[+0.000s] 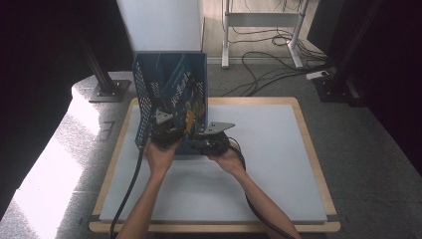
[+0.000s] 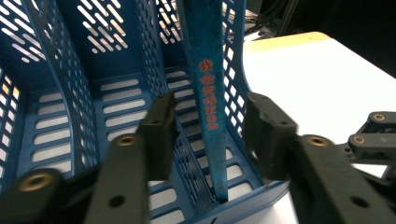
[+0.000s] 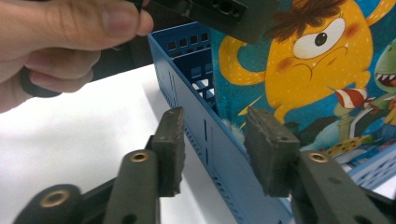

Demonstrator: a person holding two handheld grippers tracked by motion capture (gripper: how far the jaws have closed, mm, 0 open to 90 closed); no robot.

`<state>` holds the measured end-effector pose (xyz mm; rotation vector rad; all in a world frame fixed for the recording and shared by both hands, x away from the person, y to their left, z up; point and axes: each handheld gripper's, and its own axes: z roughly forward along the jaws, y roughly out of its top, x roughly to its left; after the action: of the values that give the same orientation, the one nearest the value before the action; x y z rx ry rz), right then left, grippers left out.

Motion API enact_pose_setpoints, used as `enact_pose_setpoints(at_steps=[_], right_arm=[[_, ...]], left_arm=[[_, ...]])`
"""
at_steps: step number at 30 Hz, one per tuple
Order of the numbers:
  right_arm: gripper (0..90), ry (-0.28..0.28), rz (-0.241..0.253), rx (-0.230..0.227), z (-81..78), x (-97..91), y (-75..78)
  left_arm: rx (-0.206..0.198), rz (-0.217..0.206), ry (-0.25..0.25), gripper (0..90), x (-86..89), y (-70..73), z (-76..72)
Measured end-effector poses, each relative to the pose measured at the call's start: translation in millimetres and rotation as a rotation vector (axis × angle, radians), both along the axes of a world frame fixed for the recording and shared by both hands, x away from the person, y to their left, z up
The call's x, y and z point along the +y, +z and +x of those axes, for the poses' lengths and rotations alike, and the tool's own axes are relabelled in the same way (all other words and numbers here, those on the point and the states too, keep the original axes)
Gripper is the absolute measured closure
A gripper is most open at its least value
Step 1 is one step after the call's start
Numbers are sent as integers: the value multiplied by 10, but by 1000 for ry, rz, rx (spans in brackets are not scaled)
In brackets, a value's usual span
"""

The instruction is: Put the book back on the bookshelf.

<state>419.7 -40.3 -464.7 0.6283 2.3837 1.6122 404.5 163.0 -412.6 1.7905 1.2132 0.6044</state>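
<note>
Since both grippers—left gripper (image 2: pixel 203 137), right gripper (image 3: pixel 212 151)—stand half-open, empty, withdraw straight from the thin blue cartoon-covered book (image 2: pixel 208 93) in the blue perforated plastic file rack (image 1: pixel 144 99).

Blue file rack (image 2: pixel 116 88) looks moulded plastic, perforated, slightly glossy; book (image 3: pixel 327 70) cover printed paper, smooth, soft sheen; gripper pads (image 3: pixel 170 149) matt black, rough-grained; table top (image 1: pixel 259 164) matt white, smooth; its rim (image 1: pixel 214 227) pale wood.
</note>
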Motion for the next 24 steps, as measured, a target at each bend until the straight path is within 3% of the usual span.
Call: enact_pose_setpoints(at_steps=[3, 7, 11, 21, 24], right_arm=[[473, -6, -11, -20, -27, -44, 26], [410, -20, -21, -25, -46, -93, 49], [321, -29, -31, -20, -75, -186, 86], [243, -42, -63, -35, -175, -361, 154], [238, -52, -72, -34, -214, -429, 171]], left_arm=[[-9, 1, -11, 392, 21, 36, -42], [-22, -6, -36, 289, 59, 63, -88], [-15, -39, -87, 193, 121, 73, -154], [-20, 17, -166, 98, 116, 71, -334], [-25, 52, -177, 54, 100, 56, -390]])
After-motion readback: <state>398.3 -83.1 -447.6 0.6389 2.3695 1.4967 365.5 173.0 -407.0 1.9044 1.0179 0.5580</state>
